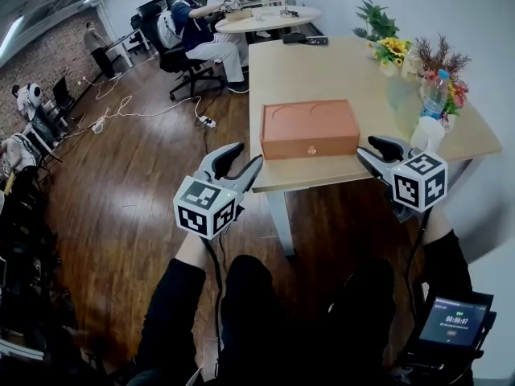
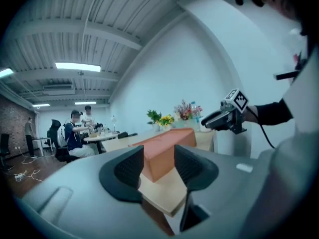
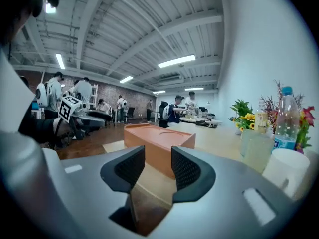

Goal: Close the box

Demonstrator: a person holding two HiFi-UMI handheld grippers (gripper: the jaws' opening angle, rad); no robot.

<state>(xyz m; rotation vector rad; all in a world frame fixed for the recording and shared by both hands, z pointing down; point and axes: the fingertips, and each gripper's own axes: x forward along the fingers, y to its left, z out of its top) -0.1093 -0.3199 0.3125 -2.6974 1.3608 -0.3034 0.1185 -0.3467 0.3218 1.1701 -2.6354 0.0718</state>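
Box [image 1: 309, 129], flat, rectangular, orange, lid down, is sitting on the pale wooden table [image 1: 322, 71] while the left gripper [image 1: 248, 154] and right gripper [image 1: 366, 148] are hovering off its edge, ribbed fingers [image 2: 130, 167] parted, empty.

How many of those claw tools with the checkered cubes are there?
2. The left gripper hangs off the table's near left corner; the right gripper is by its near right edge, both facing the orange box. None seem hidden.
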